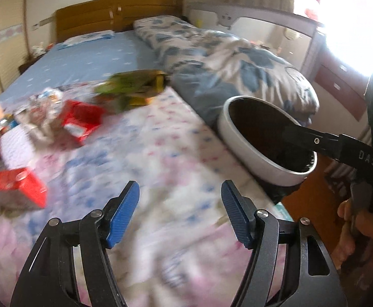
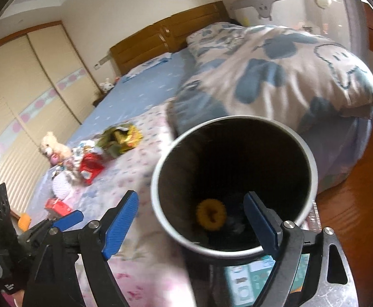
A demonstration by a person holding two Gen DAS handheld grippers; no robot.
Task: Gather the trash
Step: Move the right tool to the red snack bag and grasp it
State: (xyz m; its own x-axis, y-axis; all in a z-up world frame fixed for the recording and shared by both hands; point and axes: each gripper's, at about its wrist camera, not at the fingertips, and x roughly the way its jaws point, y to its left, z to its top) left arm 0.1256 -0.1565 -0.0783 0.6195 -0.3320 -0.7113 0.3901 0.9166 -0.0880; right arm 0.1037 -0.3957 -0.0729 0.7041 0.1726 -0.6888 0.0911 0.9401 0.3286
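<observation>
Left gripper (image 1: 180, 215) jaws apart, empty, above bed (image 1: 160, 138) near edge. Right gripper (image 2: 191, 223) jaws apart, empty, over bin (image 2: 233, 179) at bed's right edge. Step: between deposits. Next: reach wrappers (image 1: 81, 120) near left edge, grip one.

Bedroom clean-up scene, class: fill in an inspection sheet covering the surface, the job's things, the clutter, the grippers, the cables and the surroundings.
Surface: bed with a pink-and-blue patterned cover, blurred.
Job's things: round bin at the bed's edge, something yellow inside; red packets, a green-yellow wrapper and other wrappers lying on the bed.
Clutter: plush toy beside the litter; rumpled quilt.
Grippers: left hand-held gripper open, nothing between its pads; right hand-held gripper open, one finger outside the bin, one over its mouth.
Cables: nothing seen.
Surroundings: wooden headboard, wardrobe doors, wooden floor.
</observation>
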